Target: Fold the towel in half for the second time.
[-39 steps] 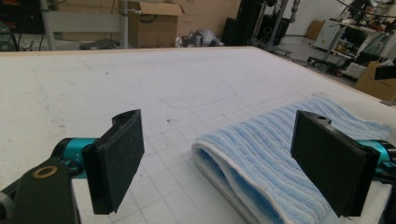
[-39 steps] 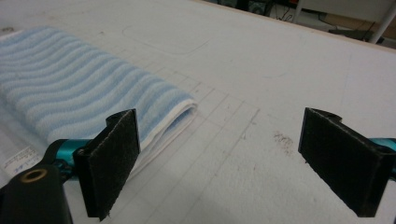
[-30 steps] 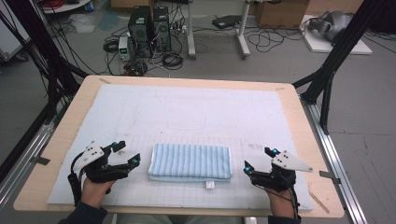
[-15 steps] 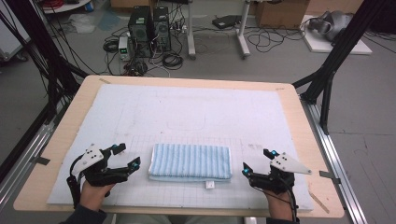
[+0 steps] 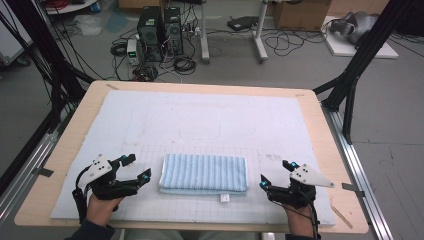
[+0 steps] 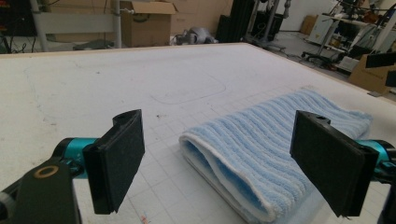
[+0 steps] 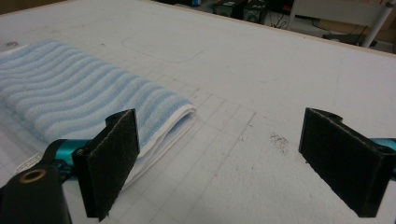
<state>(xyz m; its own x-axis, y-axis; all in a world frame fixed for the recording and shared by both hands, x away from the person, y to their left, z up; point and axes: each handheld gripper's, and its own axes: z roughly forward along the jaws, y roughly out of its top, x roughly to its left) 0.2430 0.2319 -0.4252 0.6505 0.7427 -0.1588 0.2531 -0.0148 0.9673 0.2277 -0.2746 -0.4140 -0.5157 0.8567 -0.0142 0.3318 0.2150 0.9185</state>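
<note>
1. The towel [image 5: 204, 173] lies folded flat on the white mat [image 5: 210, 115], near the front edge and about midway between the two hands – a blue-striped oblong with a small tag [image 5: 225, 198] at its near edge.

2. Its long axis runs left to right across the table, so each short end faces one gripper. The stripes run across that axis, front to back.

3. The left gripper [image 5: 136, 168] sits just beside the towel's left end; in the left gripper view the rounded fold [image 6: 224, 163] lies between the jaws and slightly ahead, not touched.

4. The right gripper [image 5: 276, 174] sits near the right end but a little farther off. In its own view the towel's end [image 7: 173, 116] lies ahead and to the left, behind the left jaw, with bare mat between the jaws.

5. Both pairs of jaws stand spread wide, holding nothing.

6. Judged from this, the left hand is the nearer one – a short push forward along the towel's long axis would bring its end between the jaws. The right would have to swing in toward the towel first.

7. The layers open at the right end and show a closed fold at the left, so the right is the likelier place to lift a single layer.
</note>
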